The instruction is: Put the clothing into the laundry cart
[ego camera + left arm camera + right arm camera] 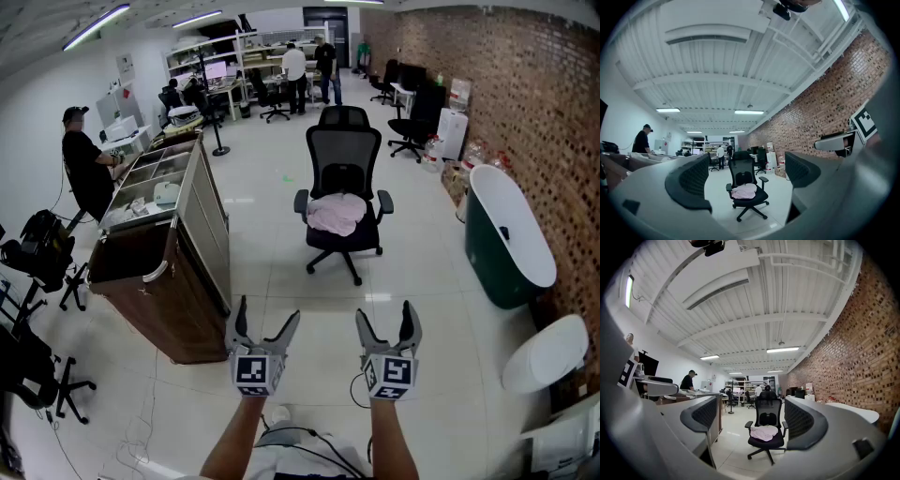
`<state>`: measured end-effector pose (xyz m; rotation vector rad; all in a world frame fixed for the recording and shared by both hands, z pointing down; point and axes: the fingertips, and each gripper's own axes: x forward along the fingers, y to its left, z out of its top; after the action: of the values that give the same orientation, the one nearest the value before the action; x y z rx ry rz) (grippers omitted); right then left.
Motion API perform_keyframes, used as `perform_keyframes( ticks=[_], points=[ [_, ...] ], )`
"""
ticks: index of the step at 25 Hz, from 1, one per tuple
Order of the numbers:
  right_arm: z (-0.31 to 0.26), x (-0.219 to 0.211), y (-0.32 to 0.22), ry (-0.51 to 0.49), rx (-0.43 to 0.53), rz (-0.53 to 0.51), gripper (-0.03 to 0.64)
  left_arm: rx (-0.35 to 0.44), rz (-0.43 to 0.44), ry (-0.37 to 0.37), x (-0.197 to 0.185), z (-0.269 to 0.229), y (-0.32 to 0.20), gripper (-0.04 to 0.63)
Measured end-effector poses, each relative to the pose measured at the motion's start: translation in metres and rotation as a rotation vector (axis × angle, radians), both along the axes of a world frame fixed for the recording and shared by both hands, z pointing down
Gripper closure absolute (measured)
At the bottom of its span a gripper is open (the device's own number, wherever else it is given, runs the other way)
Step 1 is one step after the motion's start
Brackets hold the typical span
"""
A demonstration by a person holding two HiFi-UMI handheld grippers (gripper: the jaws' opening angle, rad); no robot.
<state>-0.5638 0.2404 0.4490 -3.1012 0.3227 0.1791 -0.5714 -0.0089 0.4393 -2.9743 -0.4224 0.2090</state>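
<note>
Clothing (336, 214) on chair (344, 155), well ahead of R gripper (385, 315).

Inventory as I count it on my feed:

- Grippers: two, the left gripper (268, 311) and the right gripper (385, 311).
- Pink garment (337, 213): one.
- Near office chair (343, 155): one. I see at least three more far back, too small for an exact tally.
- Laundry cart (178, 309): one.
- Dark green bathtub (506, 234): one.
- Standing people: three, a person in black (84, 159) and two more people at the far benches (294, 67).
</note>
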Motion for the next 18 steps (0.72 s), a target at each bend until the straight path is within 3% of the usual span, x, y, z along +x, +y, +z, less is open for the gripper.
perform_keyframes(
  ticks=[9, 18],
  points=[
    [-0.002, 0.056, 0.001, 0.004, -0.039, 0.022, 0.138, -0.026, 0.049, -0.007, 0.072, 0.013, 0.01, 0.106],
    [-0.024, 0.171, -0.056, 0.039, -0.043, 0.01, 0.143, -0.032, 0.103, 0.041, 0.186, -0.009, -0.034, 0.106]
  ],
)
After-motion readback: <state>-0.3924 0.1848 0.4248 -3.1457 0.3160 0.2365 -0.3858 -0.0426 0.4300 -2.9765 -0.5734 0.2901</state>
